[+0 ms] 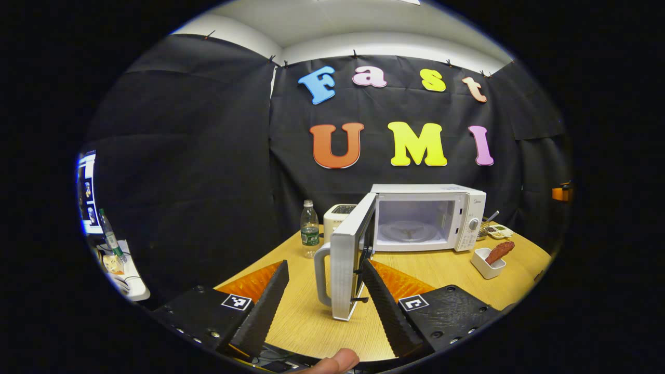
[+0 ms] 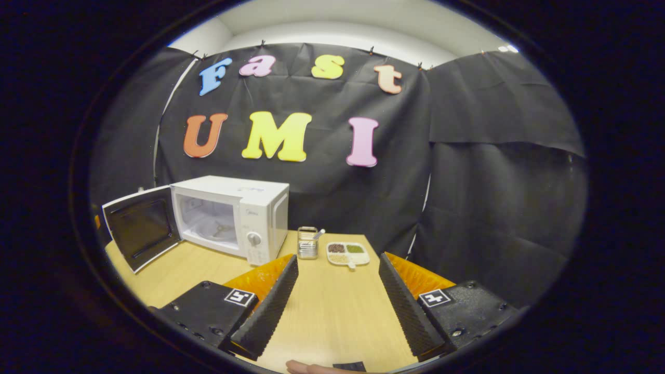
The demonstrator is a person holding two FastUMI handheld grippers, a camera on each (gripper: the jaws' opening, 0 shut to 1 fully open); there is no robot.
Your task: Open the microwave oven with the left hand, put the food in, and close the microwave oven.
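Your left gripper [image 1: 323, 291] sits spread wide, microwave door [image 1: 347, 259] swung open between its fingers, seemingly untouched. Food, maybe a sausage, in a white dish [image 1: 488, 262] ahead-right. Your right gripper [image 2: 337, 288] is spread too, over bare table [image 2: 332, 306].

A staged recording booth: black cloth walls [image 2: 493, 171] around a wooden table [image 2: 332, 306] with a microwave [image 2: 234, 221].

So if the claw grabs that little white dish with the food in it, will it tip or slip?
The dish looks like glazed ceramic, so probably stiff but slippery between the claw's fingers. The reddish food leans out over its rim, so it could well slide or fall off if the dish tilts. It's small, so likely light.
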